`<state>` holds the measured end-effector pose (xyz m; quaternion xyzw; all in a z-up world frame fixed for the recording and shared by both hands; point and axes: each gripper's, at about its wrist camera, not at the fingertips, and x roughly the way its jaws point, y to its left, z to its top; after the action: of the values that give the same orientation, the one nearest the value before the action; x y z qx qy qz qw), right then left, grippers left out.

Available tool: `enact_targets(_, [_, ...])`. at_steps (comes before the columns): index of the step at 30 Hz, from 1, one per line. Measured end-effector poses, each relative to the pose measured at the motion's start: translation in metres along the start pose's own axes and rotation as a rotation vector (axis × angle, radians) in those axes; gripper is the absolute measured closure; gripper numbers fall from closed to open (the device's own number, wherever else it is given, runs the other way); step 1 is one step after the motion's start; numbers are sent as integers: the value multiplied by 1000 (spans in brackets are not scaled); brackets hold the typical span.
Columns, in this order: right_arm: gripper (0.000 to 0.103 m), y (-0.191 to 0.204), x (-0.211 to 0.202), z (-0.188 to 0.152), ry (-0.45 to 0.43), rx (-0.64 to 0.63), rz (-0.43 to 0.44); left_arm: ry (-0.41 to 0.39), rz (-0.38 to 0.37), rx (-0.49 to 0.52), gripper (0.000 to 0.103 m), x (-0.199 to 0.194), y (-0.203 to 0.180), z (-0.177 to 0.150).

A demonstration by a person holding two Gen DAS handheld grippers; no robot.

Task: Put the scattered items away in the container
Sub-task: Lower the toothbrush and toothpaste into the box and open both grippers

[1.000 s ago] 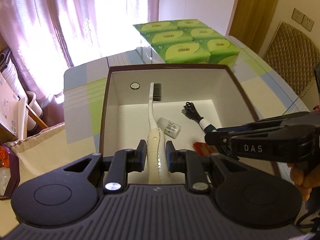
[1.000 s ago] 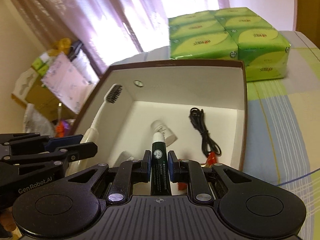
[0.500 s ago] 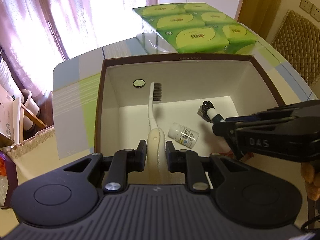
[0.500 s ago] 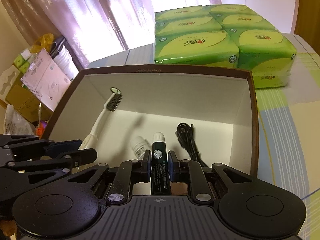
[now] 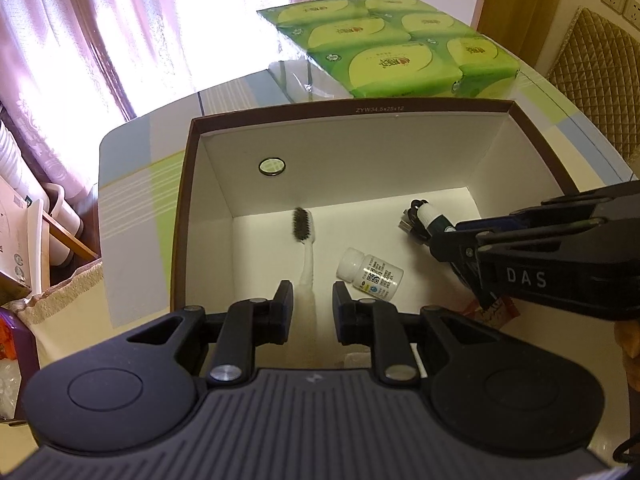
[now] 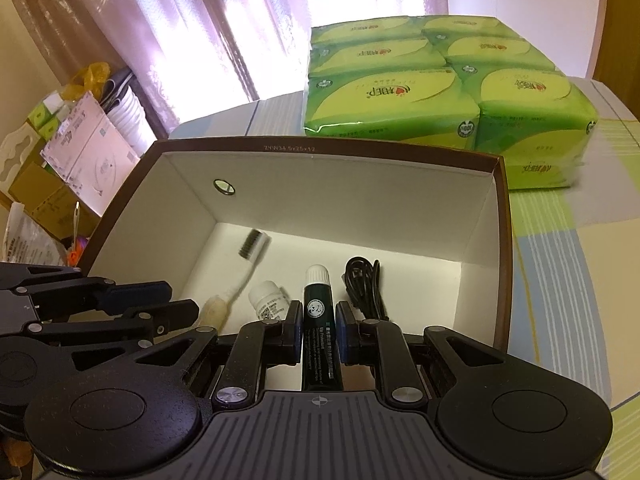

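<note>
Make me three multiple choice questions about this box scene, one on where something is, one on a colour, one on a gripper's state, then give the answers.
1. Where does the toothbrush lie?
A. On the floor of the box
B. On the green tissue packs
C. On the table outside the box

2. What colour is the cap of the lip balm tube?
A. Red
B. White
C. Black

3. What state is the left gripper in?
A. Shut on the toothbrush
B. Open
C. Shut on the small bottle

Answers: 1 A, it lies flat inside the box walls. 2 B, the cap is white above a dark green body. 3 B, gaps show between both jaws and the handle.
</note>
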<state>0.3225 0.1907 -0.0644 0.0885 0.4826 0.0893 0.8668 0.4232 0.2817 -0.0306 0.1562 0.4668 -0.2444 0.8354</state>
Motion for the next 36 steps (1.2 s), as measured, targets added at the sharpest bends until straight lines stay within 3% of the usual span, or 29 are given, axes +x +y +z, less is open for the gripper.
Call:
enact_targets(19, [83, 2, -4, 5, -37, -40, 47, -14, -1, -10, 83, -9, 0, -3])
enact_targets(20, [79, 3, -5, 5, -44, -54, 45, -15, -1, -11, 82, -11, 0, -3])
enact_targets(21, [68, 4, -6, 5, -52, -68, 48, -17, 0, -11, 81, -12, -1, -4])
enact_targets(22, [35, 4, -9, 5, -70, -76, 51, -20, 3, -11, 77, -14, -1, -4])
enact_targets(28, [31, 13, -29, 4, -150, -143, 73, -33, 10, -11, 70, -28, -3, -11])
enact_targets(32, [30, 9, -51, 2, -193, -158, 84, -45, 11, -18, 60, -42, -5, -20])
enact_targets(33, [28, 8, -56, 1, -200, -166, 84, -49, 11, -20, 59, -46, -6, -22])
enact_targets(35, [0, 6, -69, -3, -217, -178, 72, -57, 9, -25, 55, -54, -8, -25])
enact_targets(36, [0, 5, -76, -7, -231, -191, 66, -61, 7, -30, 53, -58, -9, -27])
